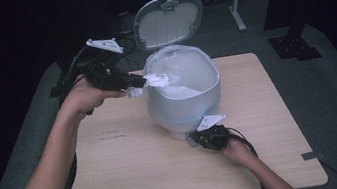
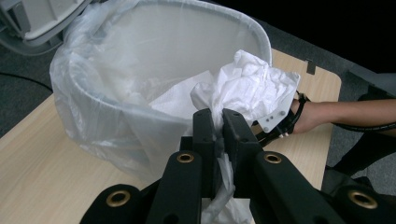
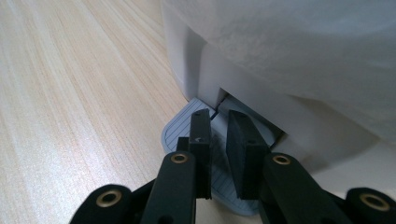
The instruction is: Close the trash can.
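1. The left hand-held gripper [image 2: 218, 122] is clamped on a crumpled white tissue [image 2: 252, 88], held at the left rim of the pedal bin [image 1: 185, 99].
2. The right hand-held gripper [image 3: 218, 122], jaws slightly parted and gripping nothing, presses on the grey pedal [image 3: 180, 130] at the bin's near base on the desk [image 1: 127, 171].
3. The bin's lid [image 1: 169, 19] stands open; a clear liner bag [image 2: 93, 102] lines it, with white paper inside.

Crumpled white tissue [image 2: 247, 86], bunched and creased, pinched at its lower end and raised at the rim of the bin [image 1: 186, 107], just above the opening. Bin: white, rounded, upright on the worktop, lined with a clear plastic bag [image 2: 93, 107], lid [image 1: 168, 19] raised open. Grey ribbed pedal [image 3: 224, 184] at its base, pressed.
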A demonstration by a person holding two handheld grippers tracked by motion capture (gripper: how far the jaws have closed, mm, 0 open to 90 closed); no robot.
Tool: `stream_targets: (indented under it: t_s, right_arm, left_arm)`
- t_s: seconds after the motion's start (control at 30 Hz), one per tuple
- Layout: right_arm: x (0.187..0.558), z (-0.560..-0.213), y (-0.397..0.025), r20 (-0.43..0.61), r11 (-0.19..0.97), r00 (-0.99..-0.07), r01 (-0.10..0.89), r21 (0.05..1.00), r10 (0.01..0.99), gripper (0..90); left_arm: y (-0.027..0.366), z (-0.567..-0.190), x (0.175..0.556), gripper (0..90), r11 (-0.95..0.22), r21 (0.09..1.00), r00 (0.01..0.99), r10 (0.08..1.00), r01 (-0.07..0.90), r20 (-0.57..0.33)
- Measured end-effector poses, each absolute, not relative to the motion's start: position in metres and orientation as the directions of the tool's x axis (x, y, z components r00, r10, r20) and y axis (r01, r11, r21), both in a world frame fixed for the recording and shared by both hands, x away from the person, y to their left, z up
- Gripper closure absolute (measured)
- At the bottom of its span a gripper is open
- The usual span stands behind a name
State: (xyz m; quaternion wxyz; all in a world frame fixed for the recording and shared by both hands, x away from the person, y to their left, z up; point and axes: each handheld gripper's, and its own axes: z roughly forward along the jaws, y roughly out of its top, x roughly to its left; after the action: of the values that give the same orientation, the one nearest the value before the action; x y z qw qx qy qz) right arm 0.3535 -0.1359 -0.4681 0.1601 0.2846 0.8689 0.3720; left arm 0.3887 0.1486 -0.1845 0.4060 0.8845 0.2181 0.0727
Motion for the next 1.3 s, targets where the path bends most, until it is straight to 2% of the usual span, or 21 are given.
stream_targets:
  t_s: [0.8, 1.2, 1.3]
  right_arm:
    - [0.354, -0.469, -0.137, -0.063, 0.559, -0.791, 0.371, 0.742, 0.609, 79.5]
    - [0.354, -0.469, -0.138, -0.048, 0.548, -0.791, 0.377, 0.747, 0.61, 79.5]
    - [0.354, -0.47, -0.138, -0.052, 0.549, -0.791, 0.375, 0.747, 0.61, 79.5]
  left_arm:
    - [0.108, -0.184, 0.408, 84.5, -0.586, 0.747, 0.906, 0.42, 0.313, -0.05]
    - [0.084, -0.202, 0.428, 84.4, -0.603, 0.73, 0.907, 0.416, 0.322, -0.057]
    - [0.077, -0.208, 0.432, 82.0, -0.598, 0.73, 0.903, 0.426, 0.331, -0.061]
